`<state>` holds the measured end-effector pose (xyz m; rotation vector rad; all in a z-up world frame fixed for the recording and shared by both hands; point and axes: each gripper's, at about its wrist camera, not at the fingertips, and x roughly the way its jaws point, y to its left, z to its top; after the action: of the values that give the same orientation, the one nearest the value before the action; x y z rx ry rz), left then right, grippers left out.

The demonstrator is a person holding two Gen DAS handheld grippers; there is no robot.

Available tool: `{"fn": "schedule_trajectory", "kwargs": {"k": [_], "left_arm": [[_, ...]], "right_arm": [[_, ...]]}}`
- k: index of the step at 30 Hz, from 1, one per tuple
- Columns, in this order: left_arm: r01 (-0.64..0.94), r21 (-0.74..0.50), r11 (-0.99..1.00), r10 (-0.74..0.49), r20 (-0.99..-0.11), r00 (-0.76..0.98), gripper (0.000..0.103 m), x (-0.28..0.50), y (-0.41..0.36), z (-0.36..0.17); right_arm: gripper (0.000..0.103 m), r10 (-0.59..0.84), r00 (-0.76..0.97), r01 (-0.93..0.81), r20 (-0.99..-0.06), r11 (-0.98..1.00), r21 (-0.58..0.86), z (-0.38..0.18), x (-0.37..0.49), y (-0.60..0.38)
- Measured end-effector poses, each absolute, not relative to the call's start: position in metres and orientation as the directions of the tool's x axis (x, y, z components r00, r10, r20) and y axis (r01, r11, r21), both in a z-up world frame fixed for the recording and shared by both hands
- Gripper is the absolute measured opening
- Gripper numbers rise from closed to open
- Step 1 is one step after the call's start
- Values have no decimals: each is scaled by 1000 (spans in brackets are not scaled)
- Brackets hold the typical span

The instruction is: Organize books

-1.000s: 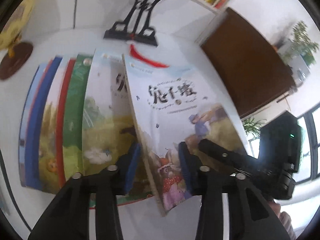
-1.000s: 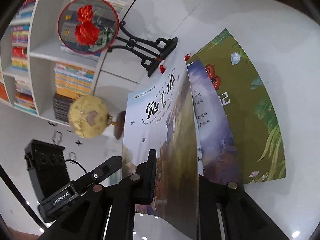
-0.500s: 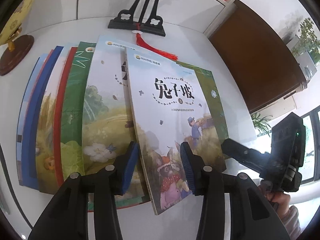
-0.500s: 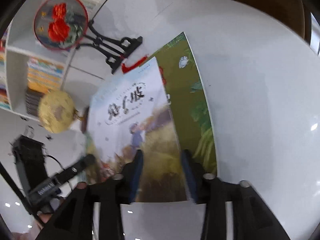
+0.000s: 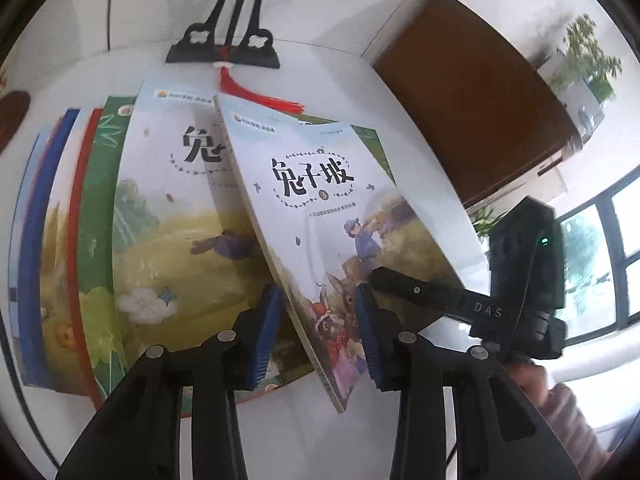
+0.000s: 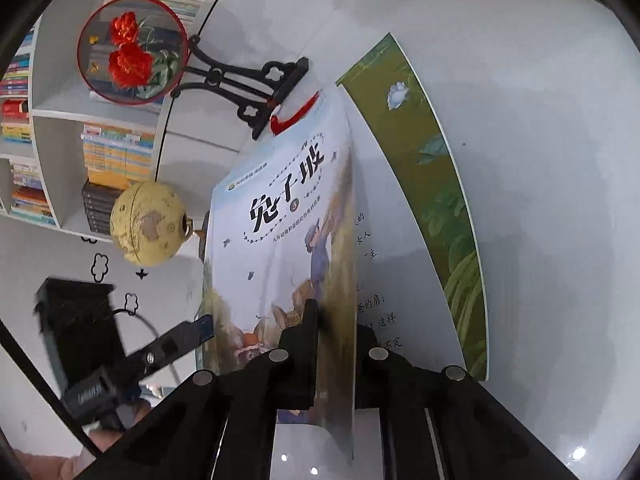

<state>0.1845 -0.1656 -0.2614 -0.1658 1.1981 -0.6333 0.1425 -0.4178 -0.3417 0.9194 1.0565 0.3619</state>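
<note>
Right tool (image 6: 336, 344) had just been closing and pinched the near right edge of the rabbit book (image 6: 280, 248), tilting it off the fanned row (image 5: 132, 220) on the white bench (image 6: 540, 160). Your left tool (image 5: 316, 328) straddled its spine edge half-open, also narrowing, pads seemingly not pressing. You would have done best to keep the pinch firm and lower the book square onto the row.

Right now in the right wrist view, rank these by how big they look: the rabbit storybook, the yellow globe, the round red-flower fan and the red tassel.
1. Pale blue rabbit storybook, largest, though it is nearest the camera.
2 and 3. Round red-flower fan and yellow globe: too alike to rank.
4. Red tassel, smallest.
</note>
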Motion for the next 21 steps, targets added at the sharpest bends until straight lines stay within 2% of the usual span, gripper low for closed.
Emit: {"fn": "schedule_trajectory", "kwargs": {"k": [3,7,10,12,16,17,18,19,21], "left_arm": [[337,-494,802,-576,-788,215,34,189,-166,-262],[341,-393,854,-468,-866,175,37,195,-182,-279],[347,-401,848,-483,-854,194,37,194,-184,-280],[369,-367,854,-469,-850,239,27,190,-187,-276],[498,-280,821,-479,-812,333,25,172,-199,-253],[504,-284,816,-490,-801,342,10,171,-198,-249],[514,-339,788,-544,-774,324,6,170,-197,-245],[507,-373,777,-570,-758,316,6,169,-197,-240],[524,-354,775,-569,-751,335,6,166,-202,-232]], "right_arm": [[7,613,484,148,-624,646,749,-336,141,-414],[7,589,496,157,-638,662,733,-334,141,-417],[7,592,503,146,-630,660,737,-331,140,-416],[7,579,500,141,-644,680,720,-328,140,-413],[7,569,519,116,-639,693,711,-314,140,-405],[7,554,525,100,-646,713,694,-308,140,-401],[7,535,534,81,-655,738,670,-300,139,-397],[6,529,542,66,-653,748,660,-294,138,-394],[4,547,550,30,-632,743,669,-284,137,-389]]}}
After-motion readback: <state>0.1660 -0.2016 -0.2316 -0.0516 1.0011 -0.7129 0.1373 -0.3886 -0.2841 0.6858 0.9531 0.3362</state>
